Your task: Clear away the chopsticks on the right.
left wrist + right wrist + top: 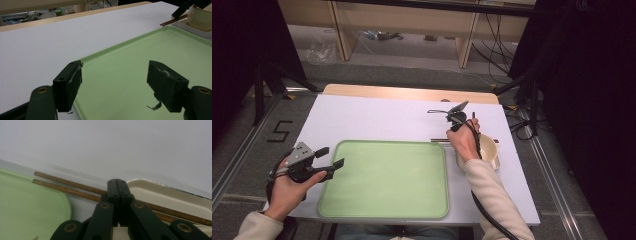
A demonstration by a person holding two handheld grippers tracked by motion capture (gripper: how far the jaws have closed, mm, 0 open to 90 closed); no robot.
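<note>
Chopsticks (67, 186): wooden pair, lying side by side on the white surface (382, 117), just past the far right corner of the green tray (387, 180). Their right ends run over the rim of a flat cream dish (172, 195).

Right gripper (117, 181): jaws pressed together, nothing between them, tips sitting right over the chopsticks where they meet the dish rim. Can't tell whether the tips actually touch the sticks. In the high view the right hand (464, 140) is over the cream cup (489, 150) at the tray's right side, gripper (451, 114) pointing away from the person.

Left gripper (332, 159): jaws spread wide, holding nothing, hovering at the tray's left edge, well apart from the chopsticks. In the left gripper view, one jaw is over the surface edge and the other over the tray.
</note>
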